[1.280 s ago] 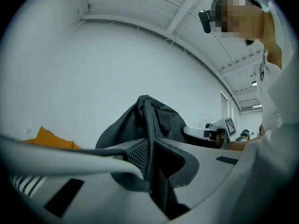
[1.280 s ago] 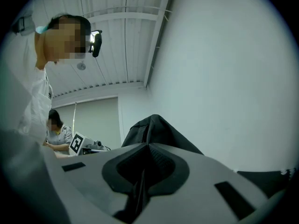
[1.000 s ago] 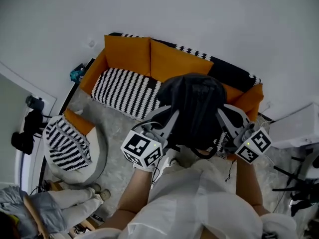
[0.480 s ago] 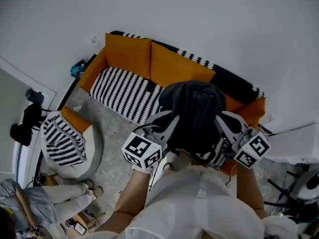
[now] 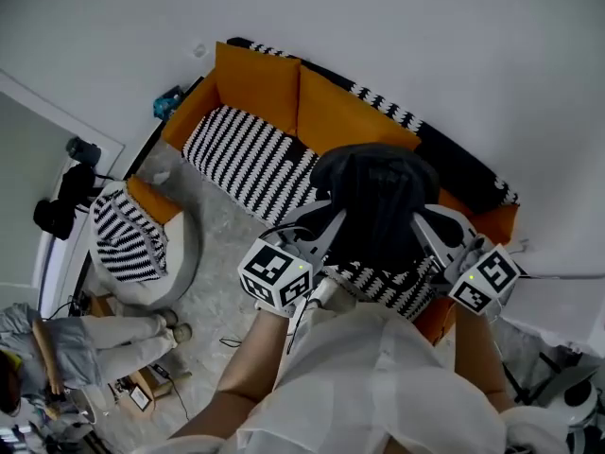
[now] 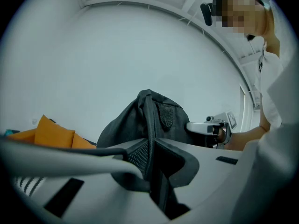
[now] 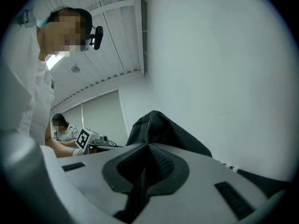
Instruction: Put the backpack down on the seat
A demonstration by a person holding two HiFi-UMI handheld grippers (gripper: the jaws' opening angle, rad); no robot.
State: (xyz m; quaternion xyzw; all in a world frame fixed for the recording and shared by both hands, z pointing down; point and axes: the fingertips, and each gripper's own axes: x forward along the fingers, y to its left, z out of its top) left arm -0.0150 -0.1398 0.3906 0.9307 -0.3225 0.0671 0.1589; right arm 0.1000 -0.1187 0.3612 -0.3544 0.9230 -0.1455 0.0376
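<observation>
The backpack (image 5: 373,206) is up in the air, slung between the two grippers, so this looks like the carry-over bit and not the put-down yet. The left gripper (image 5: 326,227) is pinched tight on a strap (image 6: 150,125) on the backpack's left side. The right gripper (image 5: 425,230) is doing the same on the right side, and both gripper views show dark webbing squeezed between closed jaws. From the head view the backpack hangs over the near right part of the sofa (image 5: 255,83), covering that end of the striped seat (image 5: 241,159). Can't tell how high above it, though. My guess for next: bring it down level, bottom first, let the seat take the weight, then let go with both. Drop one side early and it could flop off the near edge.
</observation>
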